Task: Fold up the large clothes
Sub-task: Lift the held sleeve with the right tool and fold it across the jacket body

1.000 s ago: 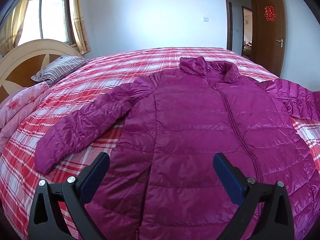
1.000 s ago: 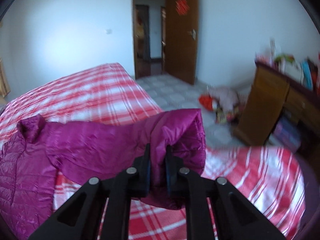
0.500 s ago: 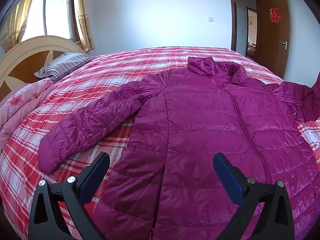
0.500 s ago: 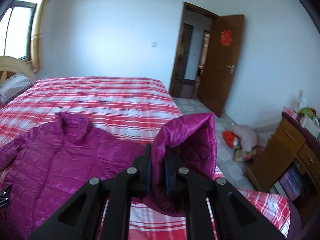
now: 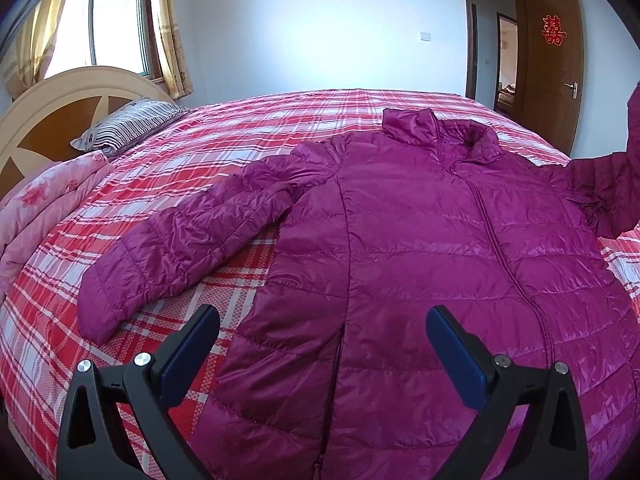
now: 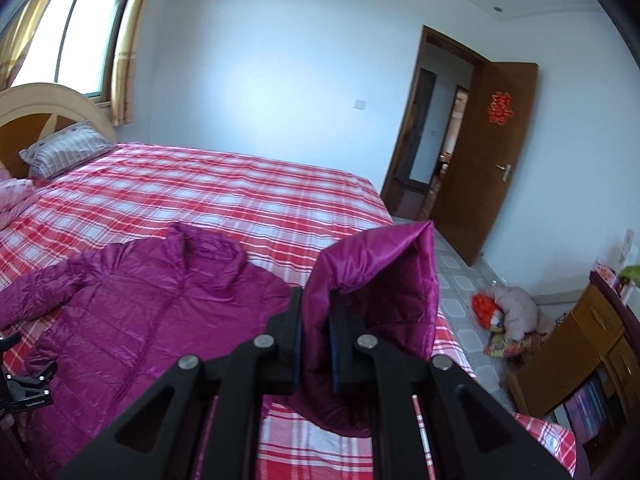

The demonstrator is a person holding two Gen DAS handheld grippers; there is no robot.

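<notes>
A magenta quilted puffer jacket lies face up, zipped, on the red plaid bed; it also shows in the right wrist view. Its left sleeve lies spread out on the sheet. My left gripper is open and empty, hovering above the jacket's lower hem. My right gripper is shut on the cuff of the other sleeve and holds it lifted above the bed. That raised sleeve shows at the right edge of the left wrist view.
A headboard, a striped pillow and a pink floral quilt are at the bed's left. An open brown door, a stuffed toy on the tiled floor and a wooden cabinet are to the right.
My right gripper has lifted the sleeve cuff and swung left over the bed, toward the jacket body. My left gripper stays open and has shifted slightly.
</notes>
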